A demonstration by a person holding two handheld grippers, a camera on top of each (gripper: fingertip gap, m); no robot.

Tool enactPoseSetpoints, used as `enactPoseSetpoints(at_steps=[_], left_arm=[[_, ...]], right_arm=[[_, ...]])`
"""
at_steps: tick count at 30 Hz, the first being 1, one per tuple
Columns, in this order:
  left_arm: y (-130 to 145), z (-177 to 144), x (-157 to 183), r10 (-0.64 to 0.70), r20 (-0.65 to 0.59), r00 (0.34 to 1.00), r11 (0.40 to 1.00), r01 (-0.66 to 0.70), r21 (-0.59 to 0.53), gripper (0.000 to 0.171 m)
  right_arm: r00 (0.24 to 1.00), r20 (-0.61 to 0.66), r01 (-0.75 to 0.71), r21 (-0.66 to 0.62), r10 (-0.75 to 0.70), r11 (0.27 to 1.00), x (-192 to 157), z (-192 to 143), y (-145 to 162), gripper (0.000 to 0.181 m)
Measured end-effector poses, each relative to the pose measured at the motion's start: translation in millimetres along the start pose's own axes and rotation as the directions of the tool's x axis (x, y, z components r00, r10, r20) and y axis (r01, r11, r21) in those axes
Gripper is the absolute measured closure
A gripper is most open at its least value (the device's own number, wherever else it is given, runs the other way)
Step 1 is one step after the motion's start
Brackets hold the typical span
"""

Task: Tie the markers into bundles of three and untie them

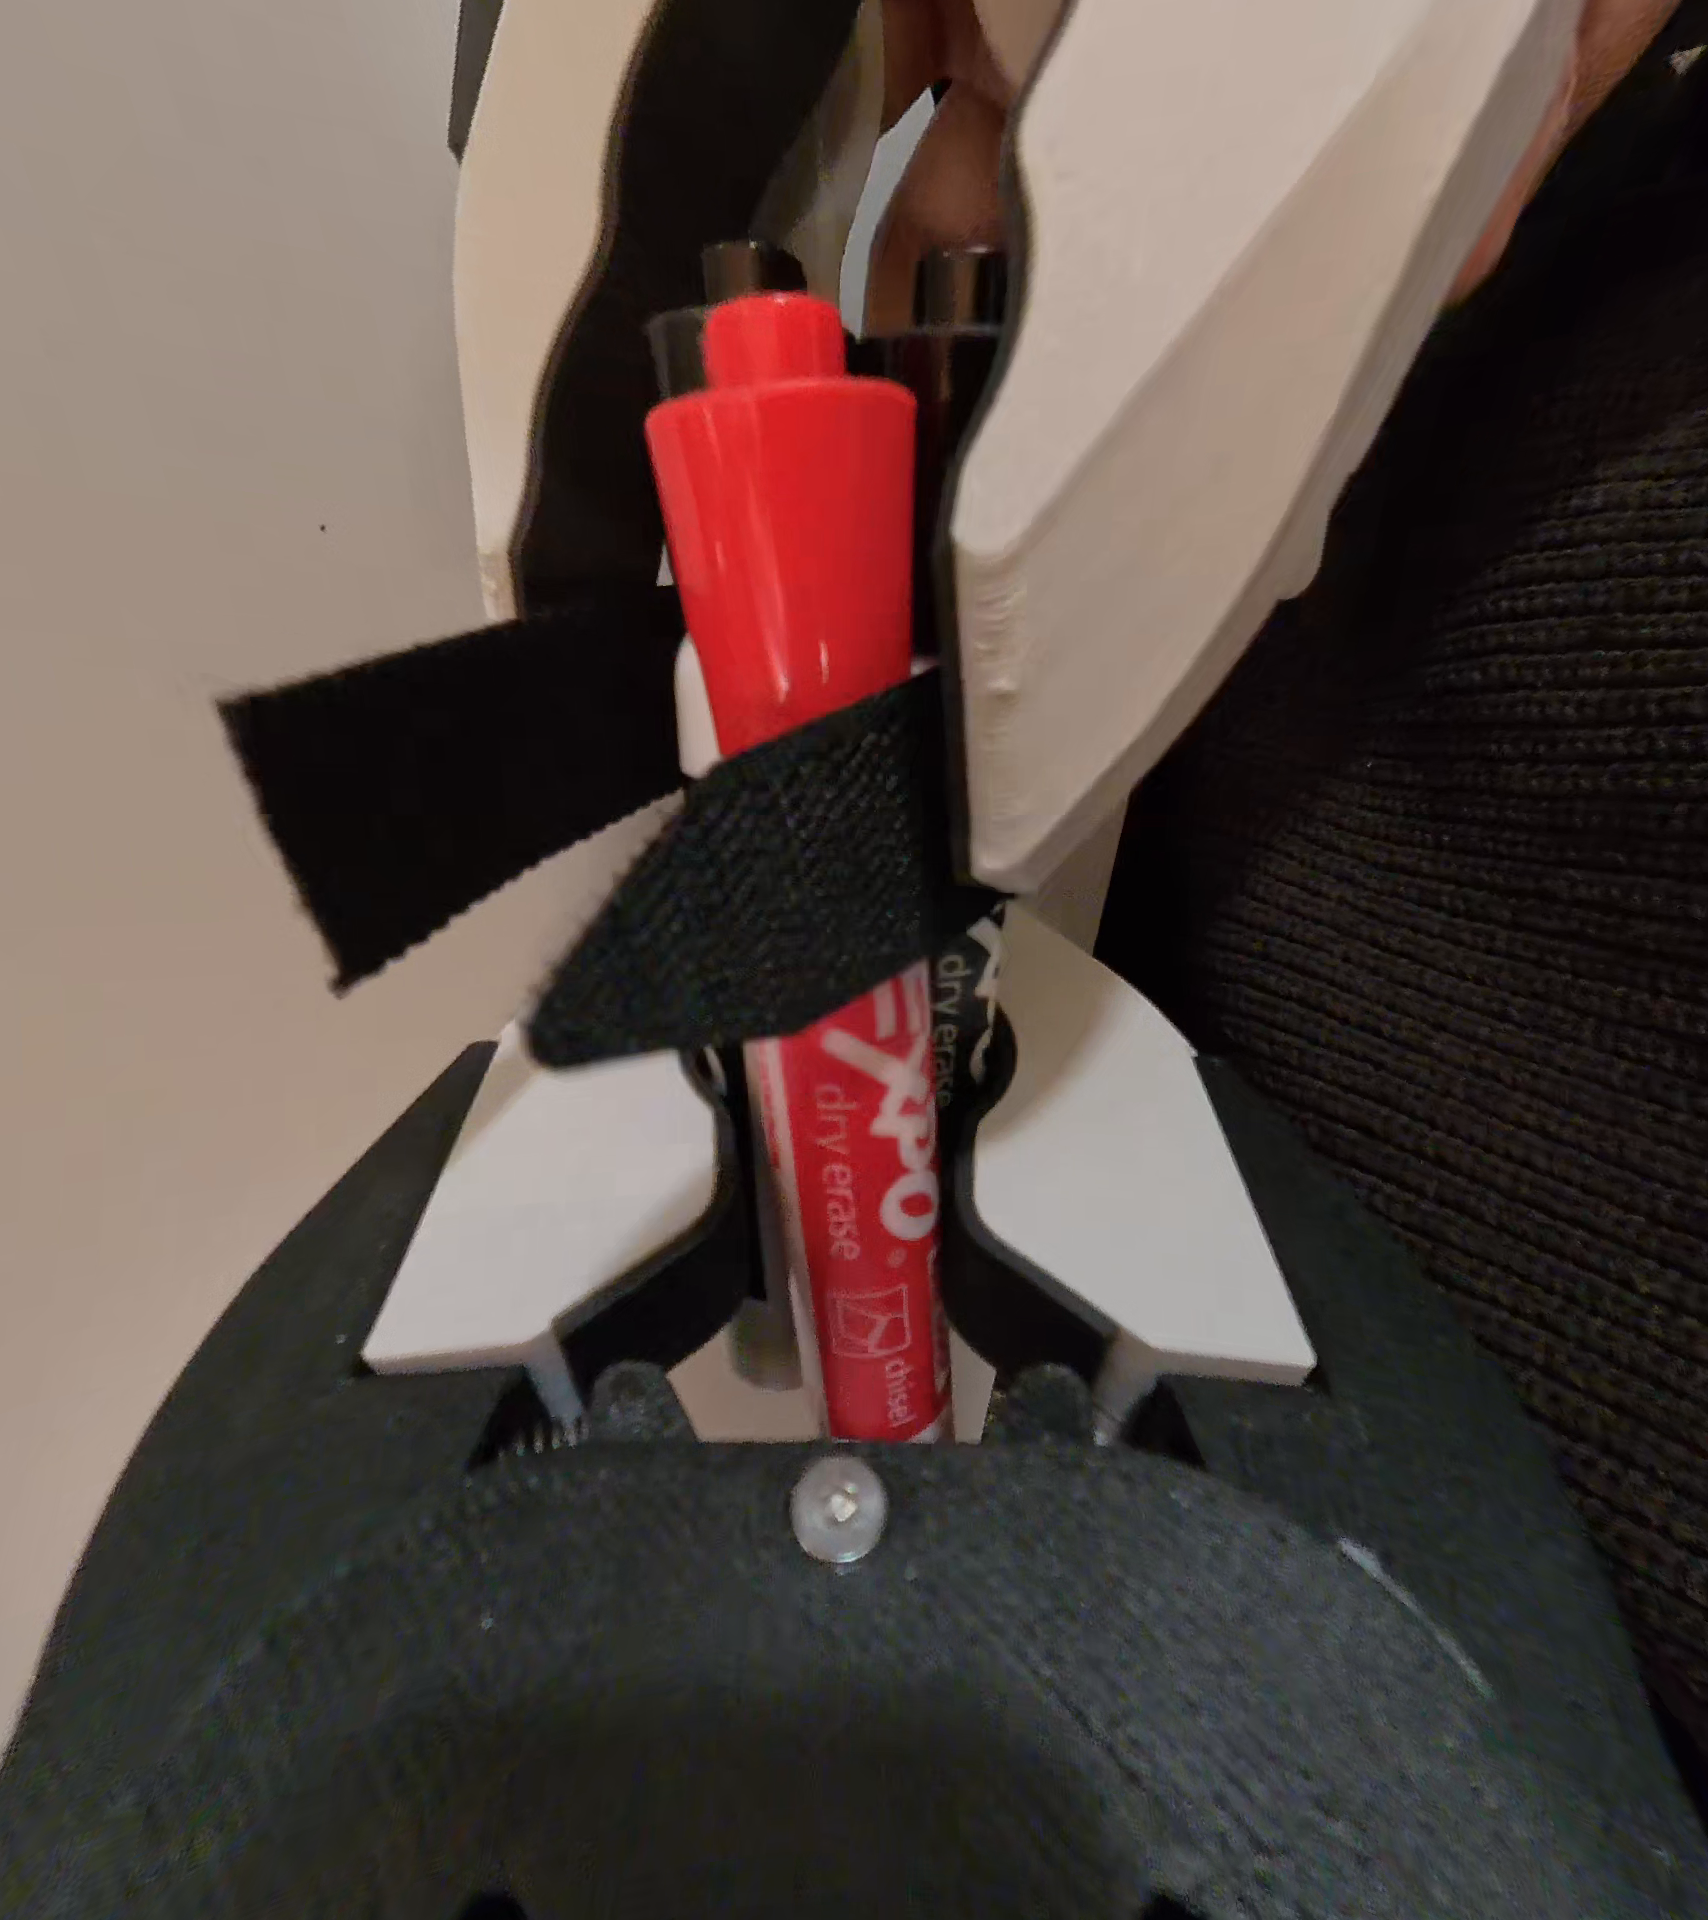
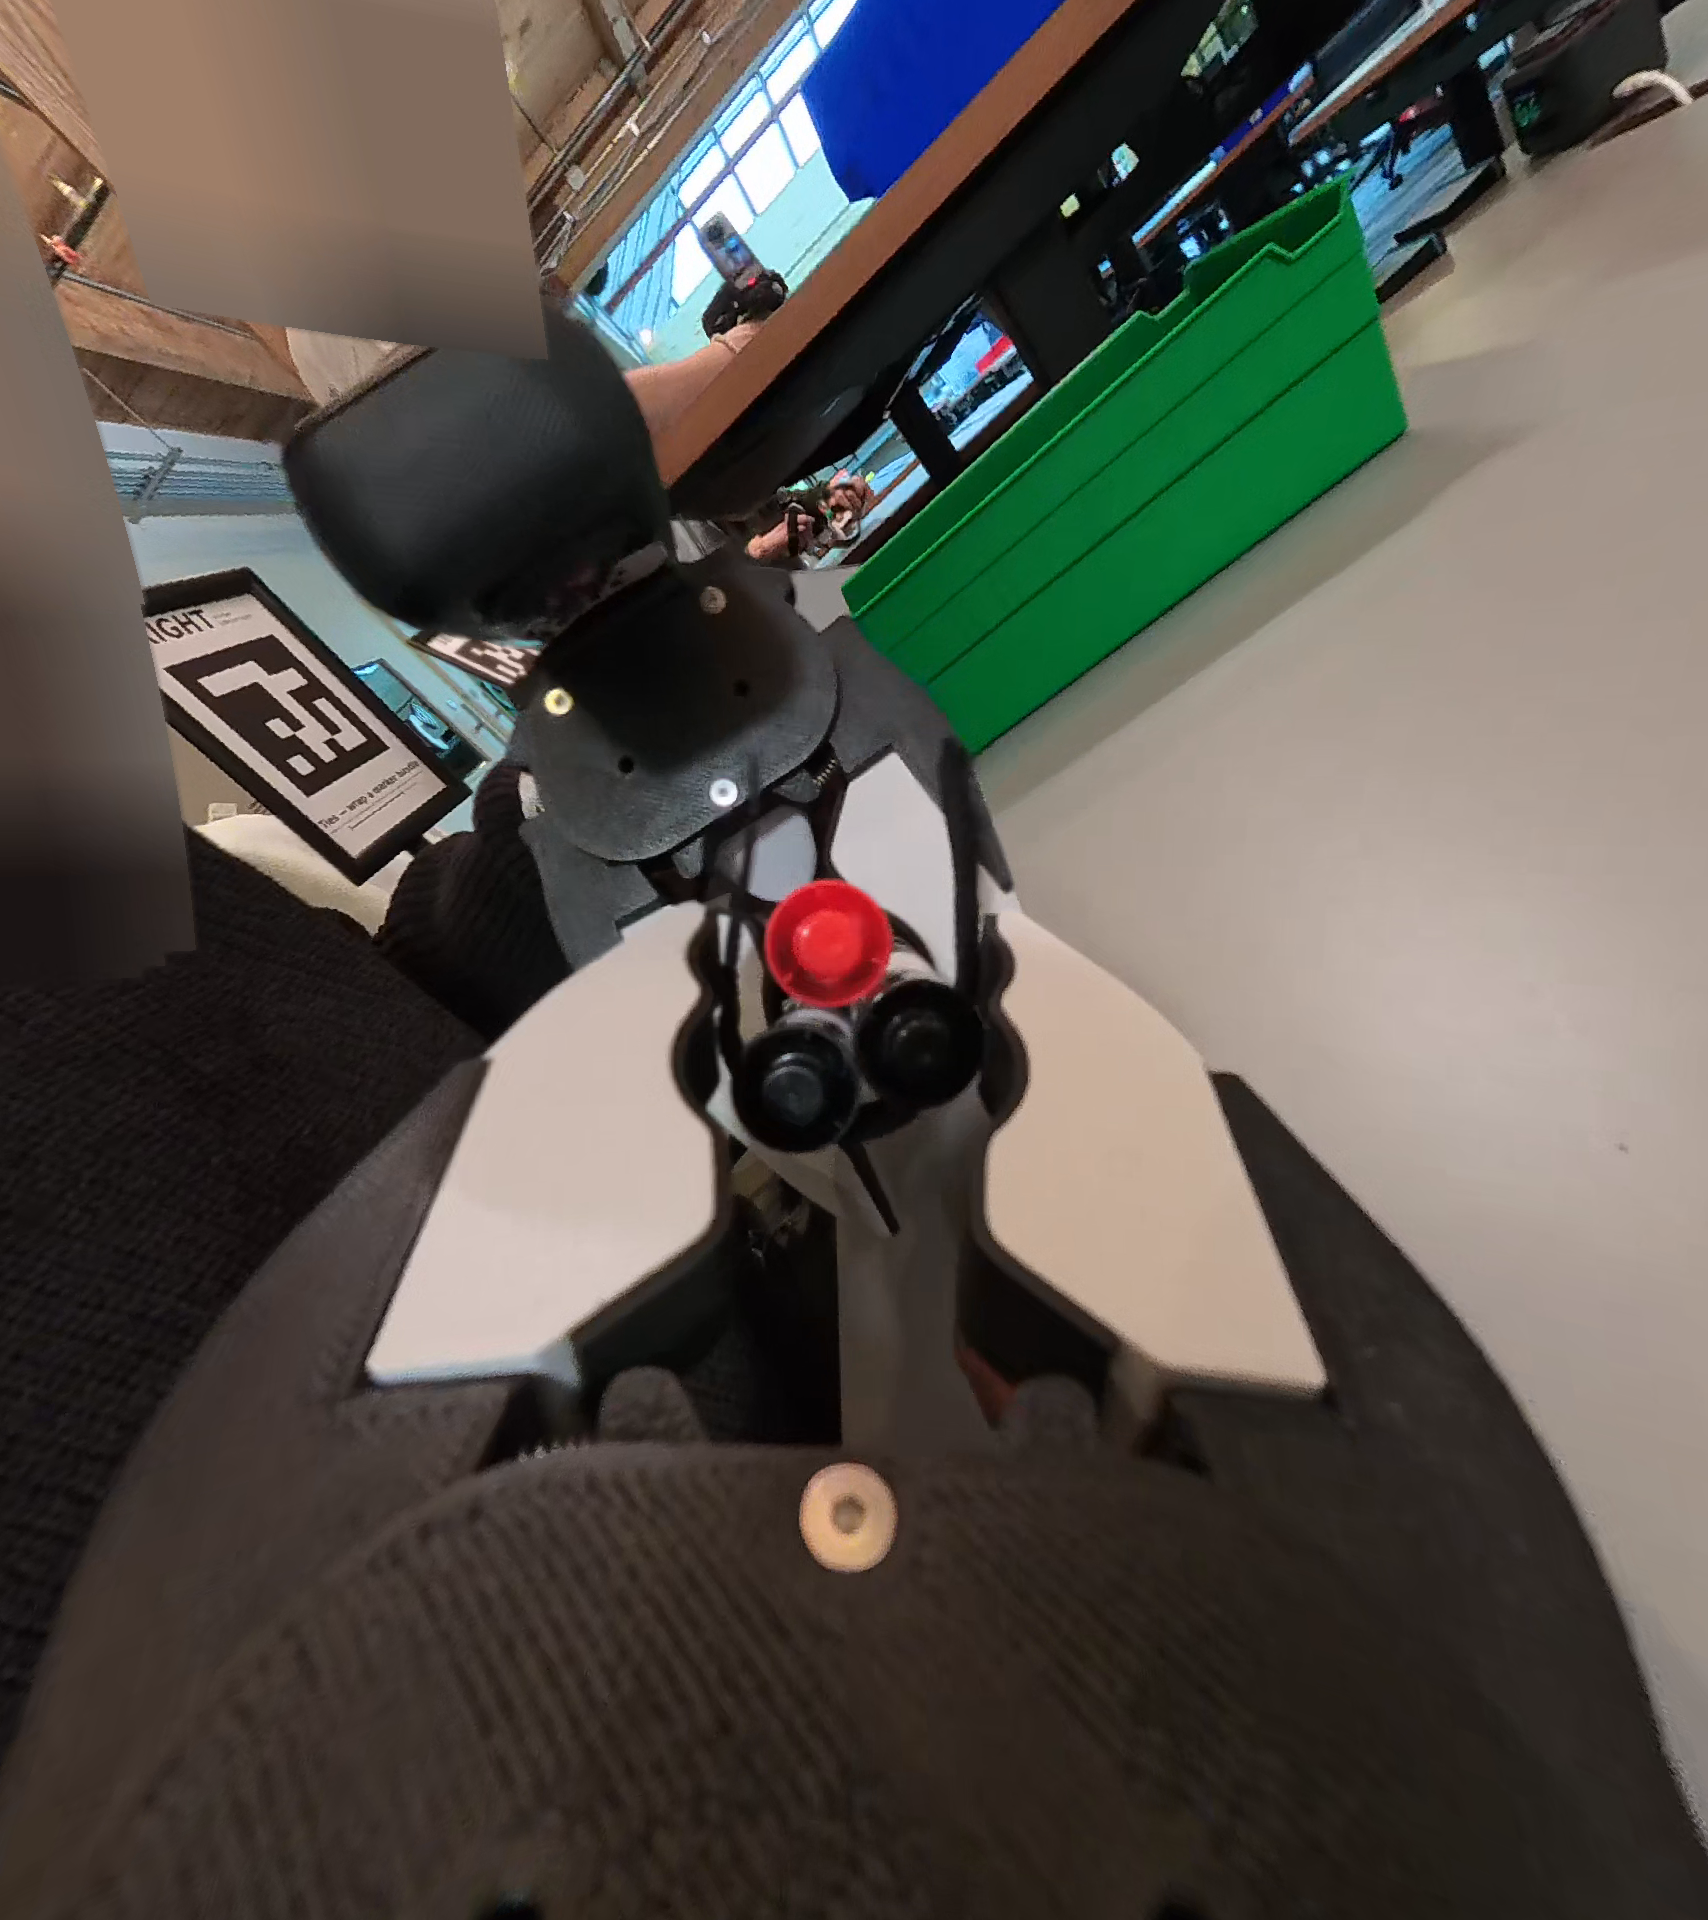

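A red marker [image 1: 788, 582] and two black markers [image 1: 954, 312] stand as a bundle. A black hook-and-loop strap [image 1: 777, 883] is loosely wrapped round them, with a loose end [image 1: 434, 790] sticking out to the left. My left gripper [image 1: 829, 1039] is shut on the lower barrels. My right gripper [image 1: 746, 727] comes from above, its fingers closed around the cap ends and strap. In the right wrist view the red cap [image 2: 827, 943] and two black caps [image 2: 798, 1086] point at the camera between my right gripper's [image 2: 829, 997] fingers. My left gripper [image 2: 788, 862] is behind them.
A green plastic bin [image 2: 1141, 499] stands on the grey table [image 2: 1452, 935] at the far right. A framed black-and-white patterned sign [image 2: 289, 717] stands at the left. A person's black knit sleeve [image 1: 1504, 935] fills the right side behind the grippers.
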State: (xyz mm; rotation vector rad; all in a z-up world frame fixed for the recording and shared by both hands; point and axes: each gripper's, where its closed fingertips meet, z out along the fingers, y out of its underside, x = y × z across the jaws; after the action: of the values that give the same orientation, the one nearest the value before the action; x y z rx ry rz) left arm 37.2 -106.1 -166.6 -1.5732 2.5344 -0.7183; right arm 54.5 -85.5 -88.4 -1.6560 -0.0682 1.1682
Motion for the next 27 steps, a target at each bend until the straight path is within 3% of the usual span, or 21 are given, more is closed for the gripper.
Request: enactPoseSetpoints(at_steps=[16,27], left_arm=[[5,7,3,0.006,0.010,1.000,0.997,-0.005,-0.072,0.128],[13,9,2,0.043,0.079,0.996,0.983,-0.028,-0.179,0.128]], right_arm=[[0.996,-0.005,-0.093,-0.110,0.093,0.990,4,-2,8,0.143],[0.997,-0.018,-0.075,-0.157,0.073,0.985,-2,-6,10,0.146]])
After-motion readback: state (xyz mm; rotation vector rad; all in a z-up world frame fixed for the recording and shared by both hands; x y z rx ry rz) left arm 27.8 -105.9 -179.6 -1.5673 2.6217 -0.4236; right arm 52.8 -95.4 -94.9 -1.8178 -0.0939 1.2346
